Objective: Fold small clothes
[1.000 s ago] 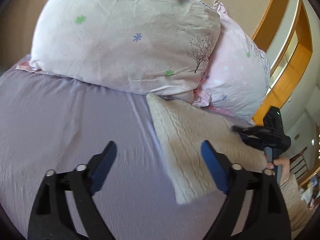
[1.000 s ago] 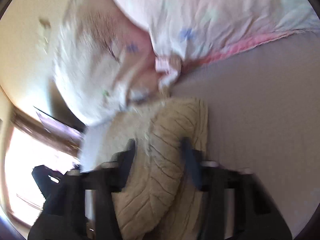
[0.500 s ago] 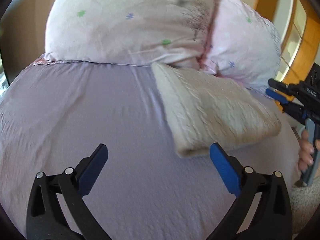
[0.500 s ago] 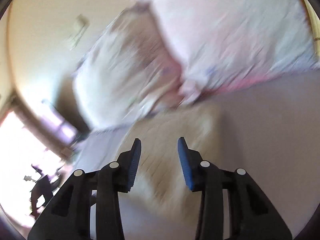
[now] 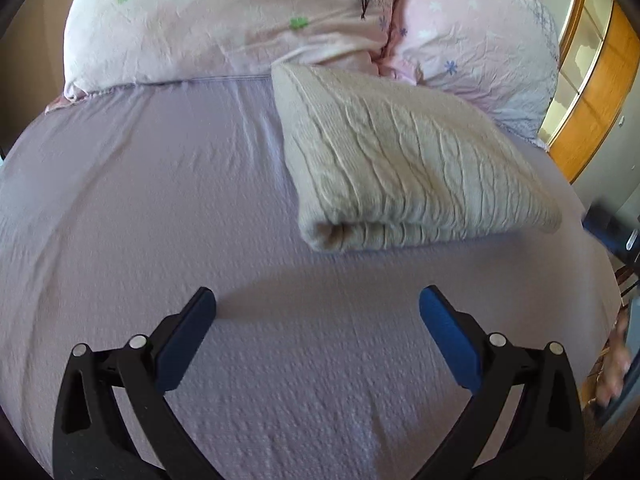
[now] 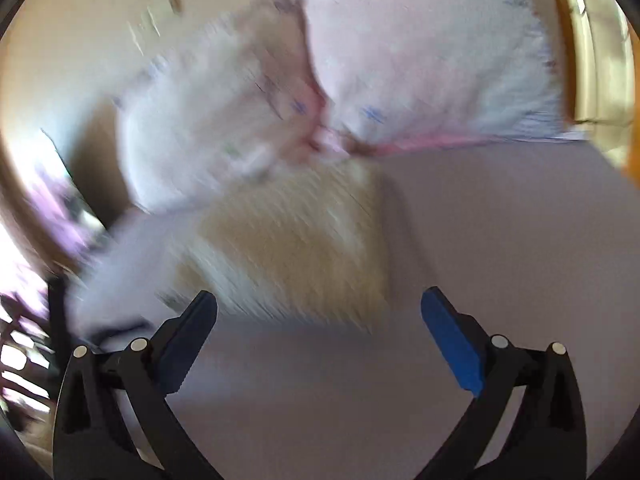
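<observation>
A cream cable-knit sweater (image 5: 404, 164) lies folded in a thick rectangle on the lilac bed sheet (image 5: 160, 208), its far corner against the pillows. It shows blurred in the right wrist view (image 6: 296, 248). My left gripper (image 5: 318, 312) is open and empty, held over bare sheet just short of the sweater's near fold. My right gripper (image 6: 319, 312) is open and empty, also short of the sweater. Part of the right tool and the hand holding it show at the right edge of the left wrist view (image 5: 618, 360).
Two pale pink flowered pillows (image 5: 224, 20) (image 5: 480, 36) lean at the head of the bed behind the sweater. An orange wooden door frame (image 5: 592, 108) stands to the right beyond the bed edge. A bright window (image 6: 16, 272) is at the far left.
My right gripper let go of the sweater, opened wide and drew back from it. My left gripper pulled back toward me, staying open. The sweater lies folded on the sheet.
</observation>
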Available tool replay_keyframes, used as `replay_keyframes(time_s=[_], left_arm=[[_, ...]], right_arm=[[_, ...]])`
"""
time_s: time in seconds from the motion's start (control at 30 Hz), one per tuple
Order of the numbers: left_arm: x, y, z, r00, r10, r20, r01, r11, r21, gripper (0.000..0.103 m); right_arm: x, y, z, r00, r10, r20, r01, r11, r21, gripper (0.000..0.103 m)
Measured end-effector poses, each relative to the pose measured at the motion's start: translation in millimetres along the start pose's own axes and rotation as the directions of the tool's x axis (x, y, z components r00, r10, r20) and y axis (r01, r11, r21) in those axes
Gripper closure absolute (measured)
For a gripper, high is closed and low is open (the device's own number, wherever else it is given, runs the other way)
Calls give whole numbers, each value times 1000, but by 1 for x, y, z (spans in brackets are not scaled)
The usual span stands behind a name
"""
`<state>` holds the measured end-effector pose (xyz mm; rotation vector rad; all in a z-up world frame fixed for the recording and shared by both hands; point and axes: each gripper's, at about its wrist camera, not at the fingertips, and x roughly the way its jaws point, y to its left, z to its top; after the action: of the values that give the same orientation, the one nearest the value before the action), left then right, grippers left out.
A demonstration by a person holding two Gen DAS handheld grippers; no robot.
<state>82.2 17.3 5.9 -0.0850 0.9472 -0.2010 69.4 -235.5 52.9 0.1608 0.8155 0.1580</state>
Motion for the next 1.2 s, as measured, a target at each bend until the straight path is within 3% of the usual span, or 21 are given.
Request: replay_keyframes(time_s=[0.03,0.23,0.33,0.53,1.2], left_arm=[[1,-2,-1,1000,12,2,-12,1000,7,2],[12,-16,-3,993,118,-21,-116,990,81,2],[16,-16,-1,991,129,-29,-127,989,79,2],[17,-14,-2,991,135,-7,-134,988,74,2],[15,-14,-5,990,138,-5,-137,988,71,2]], right_arm=[[6,6,-6,999,-39,-26,38,999,-28,1],[42,27,-23,985,-102,-136,89,991,-105,1],[52,32,-28,974,-155,-166,132,981,-141,1],[50,30,-33,979,-153,-132,138,984,-116,1],[50,31,-33,978,-152,-144,135,984,-119,1]])
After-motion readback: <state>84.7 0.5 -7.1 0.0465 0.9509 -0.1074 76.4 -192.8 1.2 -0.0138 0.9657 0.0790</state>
